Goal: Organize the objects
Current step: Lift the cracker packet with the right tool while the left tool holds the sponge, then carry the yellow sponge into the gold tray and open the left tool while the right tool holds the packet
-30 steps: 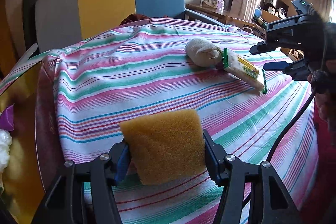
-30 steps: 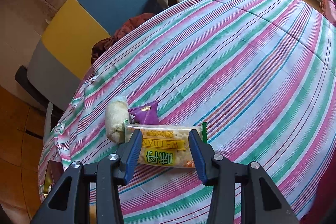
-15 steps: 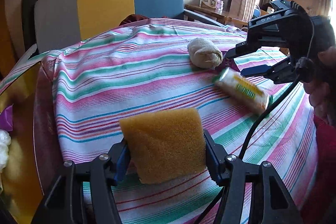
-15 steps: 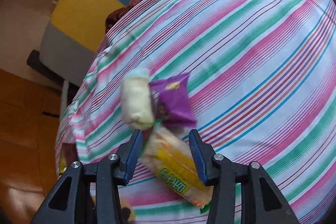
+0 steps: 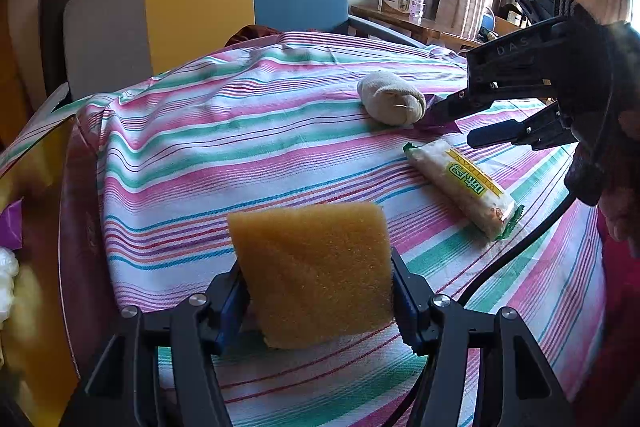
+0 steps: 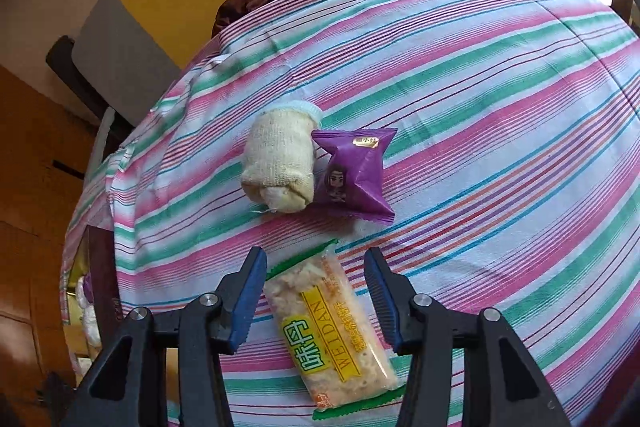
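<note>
Right wrist view shows the right gripper (image 6: pixel 316 291) spread wide above the cracker packet (image 6: pixel 334 335), which lies free on the striped tablecloth (image 6: pixel 500 107), with no pad touching it. Just beyond sit a rolled sock (image 6: pixel 280 167) and a purple snack pouch (image 6: pixel 356 171), touching each other. The left gripper (image 5: pixel 316 295) pinches a yellow sponge (image 5: pixel 312 267) over the near table edge. To place the sponge well, I would lower it flat beside the packet, clear of the cable, before letting go. No bin or tray shows on the table, so nothing can be said of contents.
</note>
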`<state>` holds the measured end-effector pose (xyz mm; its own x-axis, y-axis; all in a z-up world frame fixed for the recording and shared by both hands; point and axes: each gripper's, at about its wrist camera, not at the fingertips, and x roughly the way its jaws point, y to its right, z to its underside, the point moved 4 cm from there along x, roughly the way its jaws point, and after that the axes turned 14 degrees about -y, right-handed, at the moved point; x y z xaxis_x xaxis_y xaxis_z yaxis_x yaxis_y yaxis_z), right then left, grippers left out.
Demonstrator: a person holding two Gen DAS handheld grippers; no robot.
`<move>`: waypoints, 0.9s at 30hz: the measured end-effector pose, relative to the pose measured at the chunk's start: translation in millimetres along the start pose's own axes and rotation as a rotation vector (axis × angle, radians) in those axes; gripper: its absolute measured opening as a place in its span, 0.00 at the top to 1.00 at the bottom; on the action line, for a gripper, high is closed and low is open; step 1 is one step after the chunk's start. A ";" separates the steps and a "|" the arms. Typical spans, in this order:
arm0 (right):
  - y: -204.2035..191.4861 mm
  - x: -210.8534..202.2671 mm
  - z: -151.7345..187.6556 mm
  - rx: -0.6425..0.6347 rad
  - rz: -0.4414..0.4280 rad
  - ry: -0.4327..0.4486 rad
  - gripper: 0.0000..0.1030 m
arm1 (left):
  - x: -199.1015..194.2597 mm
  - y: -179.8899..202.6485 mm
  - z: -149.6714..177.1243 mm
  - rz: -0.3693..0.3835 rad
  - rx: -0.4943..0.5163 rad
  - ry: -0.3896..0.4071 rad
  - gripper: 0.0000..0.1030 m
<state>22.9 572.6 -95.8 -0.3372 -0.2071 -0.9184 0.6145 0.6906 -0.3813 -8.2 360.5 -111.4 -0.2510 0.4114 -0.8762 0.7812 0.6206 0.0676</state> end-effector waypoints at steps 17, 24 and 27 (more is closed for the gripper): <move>-34.9 35.6 35.8 -0.312 0.330 -0.152 0.54 | 2.9 2.4 0.3 0.001 0.010 -0.014 0.38; -28.9 34.0 33.9 -0.298 0.309 -0.136 0.53 | 2.2 2.4 0.5 0.006 0.007 -0.018 0.39; -25.7 35.5 31.2 -0.283 0.280 -0.134 0.53 | -1.3 3.6 0.5 0.001 0.011 -0.024 0.42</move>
<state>17.4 525.9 -121.9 -0.0774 -0.0595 -0.9952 0.4424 0.8925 -0.0877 -4.8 361.9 -110.2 -0.2366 0.3960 -0.8872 0.7876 0.6129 0.0635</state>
